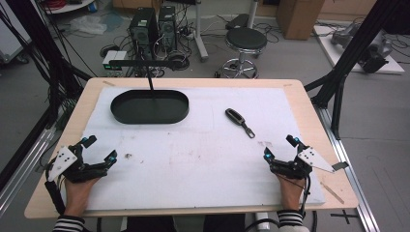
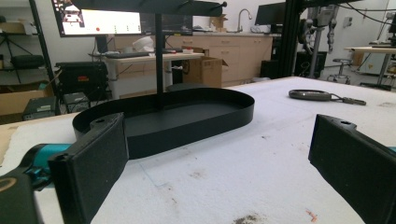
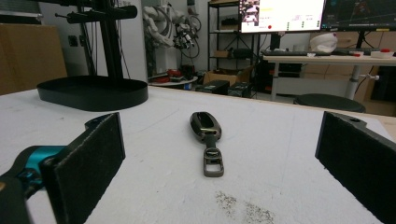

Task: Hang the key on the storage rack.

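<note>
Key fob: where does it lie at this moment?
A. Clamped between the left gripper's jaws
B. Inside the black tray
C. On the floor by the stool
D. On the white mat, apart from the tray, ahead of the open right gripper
D: the key fob lies flat on the white mat, apart from the tray, ahead of the open right gripper.

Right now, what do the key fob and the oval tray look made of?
Key fob: likely glossy dark plastic with a metallic-looking rim, going by its highlights; the clip at its end looks like dull grey metal.
Oval tray: probably thin sheet metal, matte black, judging by its thin, even wall; could be plastic.
</note>
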The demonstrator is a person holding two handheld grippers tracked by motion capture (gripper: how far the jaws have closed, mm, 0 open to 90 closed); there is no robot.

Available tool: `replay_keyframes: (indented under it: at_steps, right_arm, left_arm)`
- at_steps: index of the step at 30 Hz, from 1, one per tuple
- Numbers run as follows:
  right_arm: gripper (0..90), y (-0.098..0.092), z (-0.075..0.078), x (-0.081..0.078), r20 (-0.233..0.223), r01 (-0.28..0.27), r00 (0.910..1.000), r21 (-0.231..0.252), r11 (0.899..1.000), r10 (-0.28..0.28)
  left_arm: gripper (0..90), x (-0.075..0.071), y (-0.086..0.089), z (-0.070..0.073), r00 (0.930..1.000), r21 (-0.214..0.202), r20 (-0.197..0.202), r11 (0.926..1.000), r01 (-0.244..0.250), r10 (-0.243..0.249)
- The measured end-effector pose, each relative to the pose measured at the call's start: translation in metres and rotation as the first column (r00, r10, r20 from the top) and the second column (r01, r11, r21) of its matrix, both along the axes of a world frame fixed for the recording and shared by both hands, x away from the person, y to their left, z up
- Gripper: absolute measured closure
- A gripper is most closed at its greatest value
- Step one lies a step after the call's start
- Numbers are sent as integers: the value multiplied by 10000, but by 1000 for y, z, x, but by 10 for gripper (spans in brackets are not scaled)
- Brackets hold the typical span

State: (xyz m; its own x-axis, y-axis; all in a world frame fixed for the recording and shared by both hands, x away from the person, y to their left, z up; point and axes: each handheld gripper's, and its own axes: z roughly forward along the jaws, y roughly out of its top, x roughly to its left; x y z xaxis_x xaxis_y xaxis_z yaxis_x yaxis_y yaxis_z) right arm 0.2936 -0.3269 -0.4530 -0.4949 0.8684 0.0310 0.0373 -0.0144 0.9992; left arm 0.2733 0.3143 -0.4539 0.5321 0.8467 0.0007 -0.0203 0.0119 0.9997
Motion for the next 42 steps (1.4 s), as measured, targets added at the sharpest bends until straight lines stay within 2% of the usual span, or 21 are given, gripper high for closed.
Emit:
replay_keyframes:
  at_steps: [15, 21, 22, 26, 28, 29, 30, 31, 34, 37, 38, 42]
  right_arm:
    - [4, 0, 0, 0, 111, 31, 9999, -108, 9999, -30]
    - [3, 0, 3, 6, -602, -40, 9982, -77, 10000, 35]
    - [4, 0, 4, 8, -661, 1, 9978, -218, 9998, -15]
    - [4, 0, 12, 12, -823, -52, 9966, -271, 9996, 29]
    - [4, 0, 20, 16, -956, -90, 9954, -486, 9988, 43]
    - [4, -1, 29, 22, -1105, -178, 9938, -672, 9976, 103]
    - [4, -1, 29, 22, -1105, -178, 9938, -672, 9976, 103]
    - [4, 0, 39, 29, -1358, -289, 9906, -856, 9959, 170]
    - [4, 3, 54, 38, -1708, -372, 9852, -1404, 9894, 128]
    - [4, 4, 62, 45, -1847, -510, 9825, -1525, 9870, 223]
    - [4, 7, 70, 53, -2036, -650, 9787, -1765, 9822, 282]
    - [4, 12, 80, 68, -2551, -1011, 9660, -2283, 9683, 407]
  left_arm:
    - [53, 0, 0, 0, 10000, -74, -35, 10000, -39, 38]
    - [53, 1, 0, 0, 10000, -65, -81, 10000, -55, 55]
    - [53, 1, 0, 0, 9999, -6, -113, 10000, -41, 41]
    - [53, 2, -1, 1, 9999, -51, -157, 10000, -38, 37]
    - [53, 2, 0, 1, 9998, -73, -181, 10000, -47, 46]
    - [53, 2, -1, 0, 9998, -71, -179, 10000, -55, 54]
    - [53, 2, -1, 1, 9998, -59, -180, 10000, -63, 62]
    - [53, 2, -1, 1, 9998, -6, -161, 10000, -66, 66]
    - [53, 2, -1, 1, 9999, -40, -157, 10000, -51, 51]
    - [53, 2, -1, 1, 9999, -43, -162, 10000, -54, 53]
    - [53, 2, -1, 1, 9998, -30, -167, 10000, -58, 58]
    - [53, 1, -1, 1, 9998, 1, -154, 10000, -83, 83]
